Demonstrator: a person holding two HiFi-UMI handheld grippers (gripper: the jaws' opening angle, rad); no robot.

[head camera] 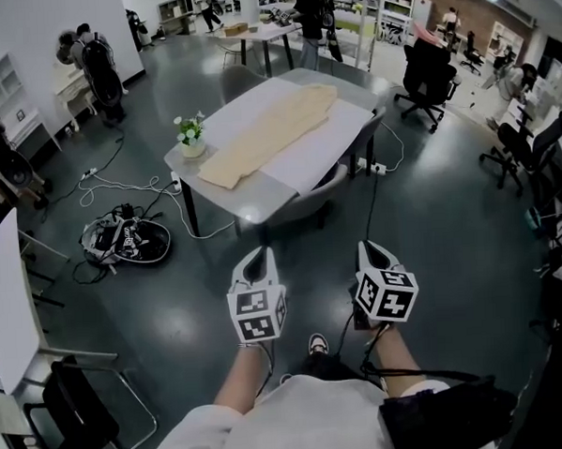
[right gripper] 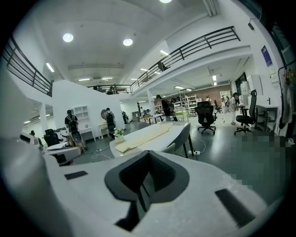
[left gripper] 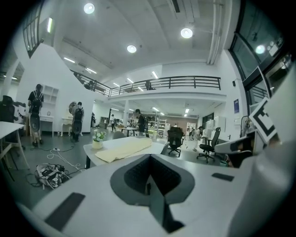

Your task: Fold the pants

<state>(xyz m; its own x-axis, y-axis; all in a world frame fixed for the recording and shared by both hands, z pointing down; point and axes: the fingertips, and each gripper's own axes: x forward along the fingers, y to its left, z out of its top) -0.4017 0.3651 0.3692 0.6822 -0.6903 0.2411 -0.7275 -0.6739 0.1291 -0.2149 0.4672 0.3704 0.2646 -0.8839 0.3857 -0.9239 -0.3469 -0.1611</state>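
1. The pants [head camera: 272, 135] lie stretched out lengthwise on the table [head camera: 351, 121], well ahead of me. One end is near the vase [head camera: 191, 139] and the other points toward the far edge.
2. The left gripper [head camera: 257, 256] has its jaws pressed together with nothing between them. The right gripper [head camera: 371, 250] is the same, closed and empty. I hold both out over the floor, well apart from the table.
3. I judge the cloth to be light, soft and limp. It should sag wherever it is lifted and slide easily on the smooth tabletop, and it is neither fragile nor stiff.
4. I would take hold with both grippers at once, each pinching a thin bite of fabric at a corner of one end, then carry that end over toward the other.
5. From here I cannot tell which end is the waist and which the hems. I also cannot tell whether the legs already lie one on the other, because the pants read as a single pale strip.
6. Both gripper views show the pants [left gripper: 124, 148] only as a small, low, foreshortened band [right gripper: 143, 135], so seams, pockets and creases are too small to make out.
7. A chair [head camera: 308, 197] is tucked in at the near edge and hides part of the table's underside. The vase stands just beside the cloth and could, I think, be knocked during a fold.
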